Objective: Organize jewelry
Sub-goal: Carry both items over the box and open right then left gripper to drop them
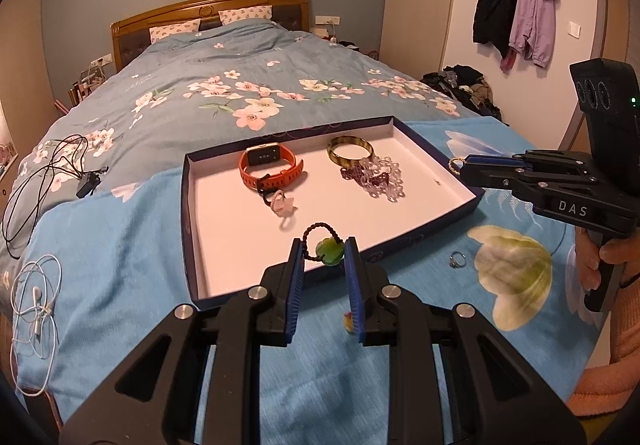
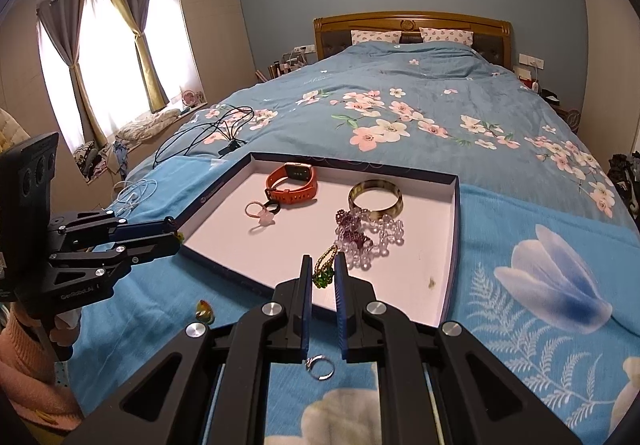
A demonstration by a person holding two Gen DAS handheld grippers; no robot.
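A shallow white tray with a dark blue rim [image 1: 224, 245] [image 2: 420, 285] lies on the bed. It holds an orange watch [image 1: 270, 167] [image 2: 294, 185], a bangle [image 1: 351, 151] [image 2: 375, 199], a heap of clear and purple beads [image 1: 378, 177] [image 2: 366, 237] and a pale pink ring [image 1: 282, 203] [image 2: 262, 213]. My left gripper [image 1: 320, 255] is shut on a green jade pendant with a dark beaded cord [image 1: 330, 252], above the tray's near rim. My right gripper [image 2: 323, 269] is shut on a gold bracelet with green stones [image 2: 325, 271], above the tray's near edge; in the left view [image 1: 460, 165] it is at the tray's right rim.
A silver ring [image 1: 457, 260] [image 2: 320, 367] and a small multicoloured piece [image 1: 349, 320] [image 2: 204, 311] lie on the blue cloth in front of the tray. Black cables [image 1: 48, 173] and white earphones [image 1: 36, 301] lie on the bed to the left.
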